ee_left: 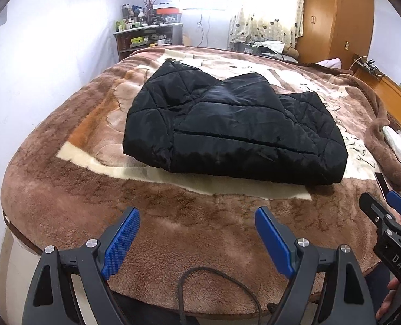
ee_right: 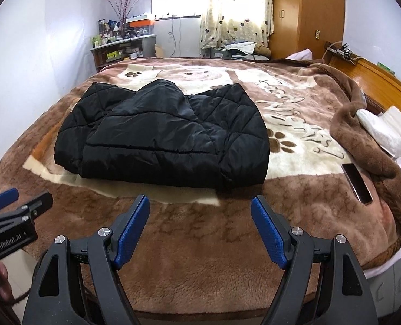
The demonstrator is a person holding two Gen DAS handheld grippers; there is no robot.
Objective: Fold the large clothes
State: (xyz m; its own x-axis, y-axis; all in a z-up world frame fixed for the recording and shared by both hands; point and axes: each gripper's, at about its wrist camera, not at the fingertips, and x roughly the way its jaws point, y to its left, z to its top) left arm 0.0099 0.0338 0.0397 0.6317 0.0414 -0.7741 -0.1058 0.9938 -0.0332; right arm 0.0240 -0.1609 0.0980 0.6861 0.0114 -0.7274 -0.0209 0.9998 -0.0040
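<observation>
A black quilted jacket (ee_left: 227, 124) lies folded into a compact bundle on the brown plush blanket (ee_left: 173, 216) of the bed; it also shows in the right wrist view (ee_right: 162, 135). My left gripper (ee_left: 197, 214) is open and empty, held over the near edge of the bed, well short of the jacket. My right gripper (ee_right: 200, 203) is open and empty, also near the bed's front edge, just short of the jacket's near right corner. The right gripper shows at the right edge of the left wrist view (ee_left: 390, 205), and the left gripper at the left edge of the right wrist view (ee_right: 16, 197).
A black phone (ee_right: 357, 182) lies on the blanket to the right of the jacket. White pillows (ee_right: 390, 130) and a wooden headboard (ee_right: 384, 81) are at the right. A cluttered shelf (ee_right: 124, 46), a curtained window and a wardrobe (ee_right: 306, 13) stand beyond the bed.
</observation>
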